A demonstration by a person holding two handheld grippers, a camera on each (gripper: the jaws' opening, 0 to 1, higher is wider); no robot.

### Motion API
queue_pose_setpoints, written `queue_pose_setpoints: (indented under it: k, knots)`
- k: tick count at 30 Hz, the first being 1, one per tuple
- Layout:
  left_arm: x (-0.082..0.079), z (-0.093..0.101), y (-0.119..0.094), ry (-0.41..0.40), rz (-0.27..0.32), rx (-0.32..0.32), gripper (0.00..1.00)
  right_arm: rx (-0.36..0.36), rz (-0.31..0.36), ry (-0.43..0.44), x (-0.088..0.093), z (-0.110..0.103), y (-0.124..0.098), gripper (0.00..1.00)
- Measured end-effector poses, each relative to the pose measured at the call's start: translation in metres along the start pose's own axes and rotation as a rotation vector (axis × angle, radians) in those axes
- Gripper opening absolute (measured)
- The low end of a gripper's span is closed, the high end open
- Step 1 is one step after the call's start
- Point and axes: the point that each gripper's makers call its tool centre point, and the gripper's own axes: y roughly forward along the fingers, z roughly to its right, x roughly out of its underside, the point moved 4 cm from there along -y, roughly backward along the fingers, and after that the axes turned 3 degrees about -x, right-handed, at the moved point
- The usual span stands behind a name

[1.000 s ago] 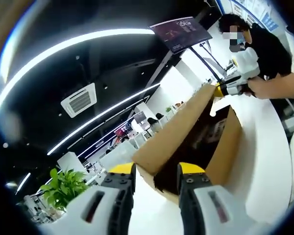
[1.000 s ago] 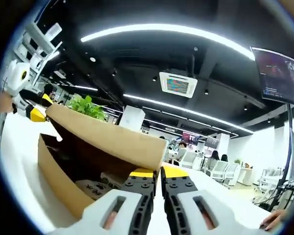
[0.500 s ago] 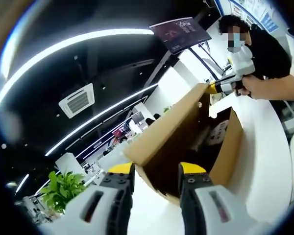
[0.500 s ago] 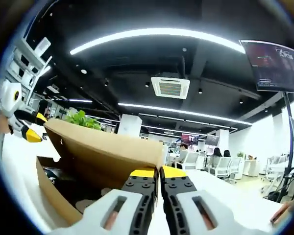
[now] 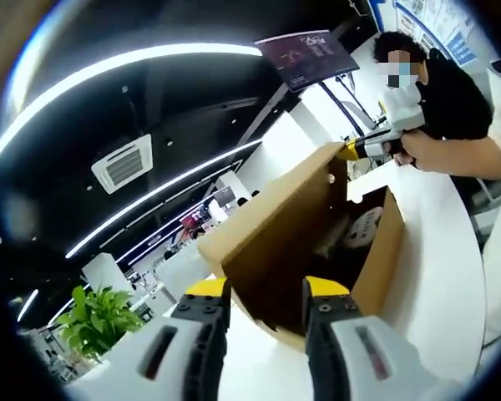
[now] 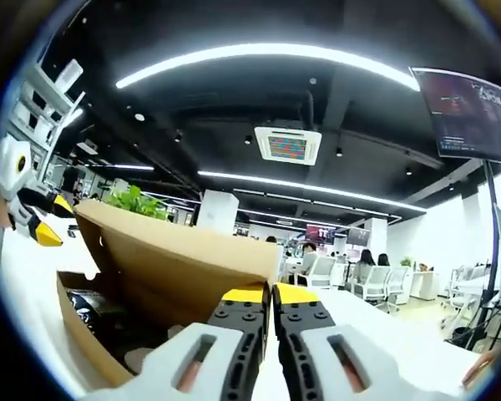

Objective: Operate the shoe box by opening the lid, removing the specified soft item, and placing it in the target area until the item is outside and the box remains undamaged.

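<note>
My left tongs stand parted at the shoe box on the white counter, gripping nothing; their view reaches my right tongs at the lid's far corner. My right tongs sit nearly closed against the raised lid; whether they pinch it I cannot tell. The dark contents inside are indistinct.

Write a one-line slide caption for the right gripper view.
Right gripper, jaws together, at the raised lid of an open cardboard shoe box on a white table.

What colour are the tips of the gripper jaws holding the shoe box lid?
Yellow tips on black jaws, clearest in the right gripper view where the right gripper pinches the brown cardboard lid.
</note>
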Motion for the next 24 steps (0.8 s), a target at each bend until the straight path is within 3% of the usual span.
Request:
queue_pose_setpoints:
  k: [5,6,8,9,11,14,16,19,24]
  knots:
    - [0.003,0.004,-0.006,-0.040,-0.067,0.140,0.32,-0.014,-0.009,-0.009,-0.001,0.000,0.001,0.01]
    - [0.005,0.006,-0.007,-0.020,-0.122,0.212,0.31,-0.015,-0.014,-0.025,-0.002,0.000,0.001,0.01]
    - [0.007,0.002,-0.007,0.009,-0.168,0.235,0.24,-0.014,-0.029,-0.064,-0.004,-0.001,0.002,0.01]
    - [0.009,0.003,-0.008,0.006,-0.218,0.272,0.24,-0.011,-0.038,-0.086,-0.006,-0.002,0.002,0.01]
    - [0.007,0.010,-0.011,-0.063,-0.264,0.378,0.25,-0.008,-0.046,-0.099,-0.006,-0.002,0.004,0.01]
    - [0.009,0.009,-0.008,-0.028,-0.315,0.405,0.23,-0.024,-0.048,-0.064,-0.006,0.001,0.005,0.01]
    - [0.010,0.009,-0.005,0.011,-0.325,0.417,0.23,-0.030,-0.046,-0.056,-0.007,0.001,0.005,0.01]
    - [0.009,0.015,-0.002,-0.040,-0.333,0.496,0.19,-0.032,-0.040,-0.062,-0.007,0.001,0.007,0.02]
    - [0.008,0.016,0.002,-0.028,-0.310,0.540,0.16,-0.033,-0.039,-0.059,-0.007,0.001,0.007,0.02]
